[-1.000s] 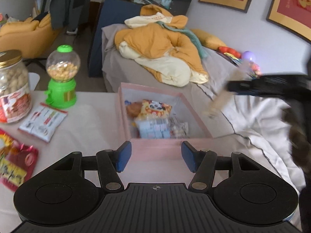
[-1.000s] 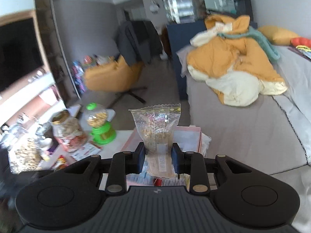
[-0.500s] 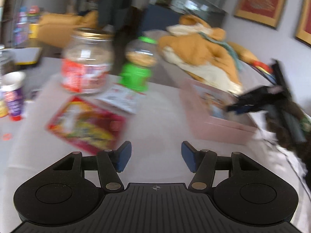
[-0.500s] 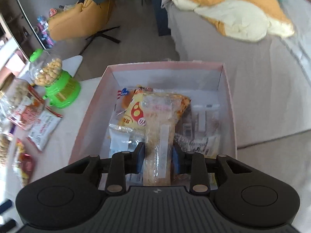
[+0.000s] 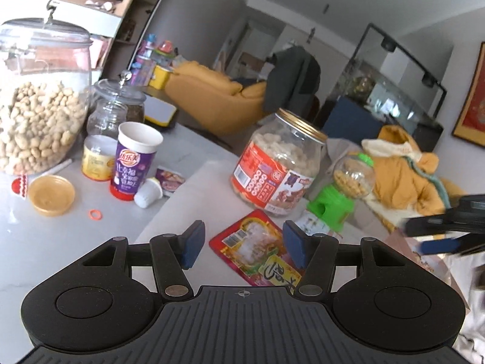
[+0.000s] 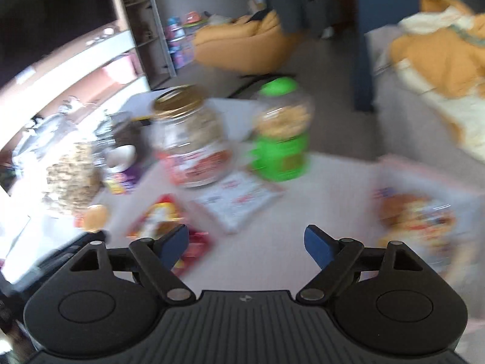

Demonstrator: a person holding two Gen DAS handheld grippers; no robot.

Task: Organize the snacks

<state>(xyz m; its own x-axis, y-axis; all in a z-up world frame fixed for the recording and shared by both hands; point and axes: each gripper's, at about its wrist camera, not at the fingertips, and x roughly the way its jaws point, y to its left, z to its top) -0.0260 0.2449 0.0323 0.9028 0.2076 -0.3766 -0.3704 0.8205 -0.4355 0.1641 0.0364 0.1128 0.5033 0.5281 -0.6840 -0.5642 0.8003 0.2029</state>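
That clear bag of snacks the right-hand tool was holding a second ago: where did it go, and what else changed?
It was carried down into the pink box and let go. The right gripper has swung left over the table, jaws opening with nothing between them. The left gripper turned from the box toward the red snack packet, still open and empty. The jars and the green dispenser stayed put.

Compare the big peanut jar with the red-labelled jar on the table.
The peanut jar has a clear glass lid; the red-labelled jar has a gold screw cap. The peanut jar is bare glass and looks the broader of the two; the red-labelled jar wears a printed wrapper. The peanut jar holds peanuts in their shells, the other small pale puffs. Both are clear, upright, closed and well filled.
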